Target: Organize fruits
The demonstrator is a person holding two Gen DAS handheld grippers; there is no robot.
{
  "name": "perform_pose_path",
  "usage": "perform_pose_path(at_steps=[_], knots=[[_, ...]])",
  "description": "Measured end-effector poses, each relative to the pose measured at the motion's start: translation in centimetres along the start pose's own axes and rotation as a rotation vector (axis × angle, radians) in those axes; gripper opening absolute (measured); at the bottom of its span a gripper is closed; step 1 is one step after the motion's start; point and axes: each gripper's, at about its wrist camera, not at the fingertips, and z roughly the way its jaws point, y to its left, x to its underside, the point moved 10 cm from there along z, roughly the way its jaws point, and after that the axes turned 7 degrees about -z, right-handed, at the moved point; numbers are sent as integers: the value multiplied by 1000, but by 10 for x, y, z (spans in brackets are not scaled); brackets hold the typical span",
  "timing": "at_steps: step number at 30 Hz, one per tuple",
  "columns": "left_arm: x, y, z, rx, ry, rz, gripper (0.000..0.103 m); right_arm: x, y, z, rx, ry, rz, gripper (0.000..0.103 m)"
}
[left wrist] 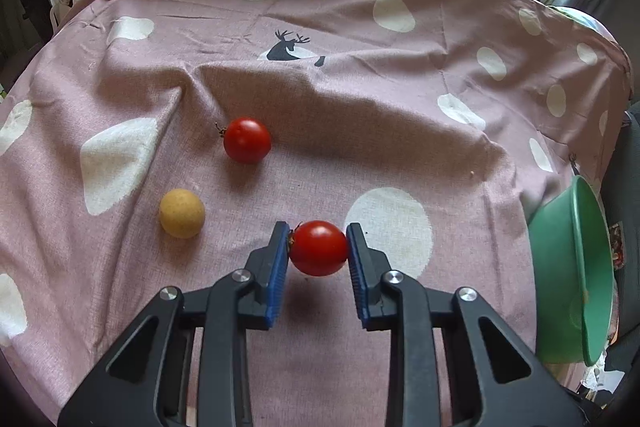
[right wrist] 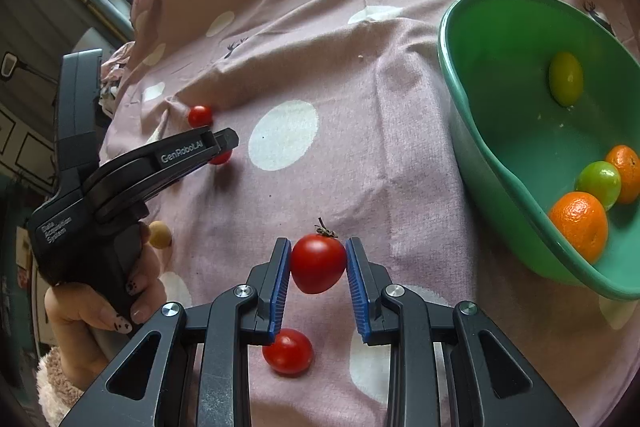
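Two tomatoes held — left tongs (left wrist: 318, 247) clenched on one (left wrist: 318, 248), right tongs (right wrist: 318, 263) on another (right wrist: 318, 263), both left of the green bowl (right wrist: 500, 131). Risks: round, smooth skins may squirt from the pads, or burst under pressure — loose tomato (right wrist: 288, 351) below.

Readable on the left gripper (right wrist: 219, 151), seen from the right wrist view: "GenRobot.AI" in pale letters along the black upper arm near the tip. Lower, on the black handle body (right wrist: 80, 227) above the hand (right wrist: 92, 303), three short stacked lines, apparently "Data Acquisition System", small and tilted, so only roughly legible. No words on the pink dotted cloth (left wrist: 360, 131), only a printed black deer silhouette (left wrist: 290, 47). Nothing else legible in either view.
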Motion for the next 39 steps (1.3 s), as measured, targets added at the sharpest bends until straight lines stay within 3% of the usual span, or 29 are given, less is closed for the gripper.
perform_pose_path(at_steps=[8,15,30,35,39], knots=[[22,4,-60,55,-54,62,28,2,-3,3,12,8,4,29],[61,21,-81,68,-28,91,29,6,-5,12,37,34,-3,29],[86,28,-63,76,23,115,29,9,2,19,187,0,-137,29],[90,30,-58,61,40,124,29,9,6,20,197,-12,-153,29],[92,29,-55,64,50,129,29,11,9,20,149,-4,-126,29]])
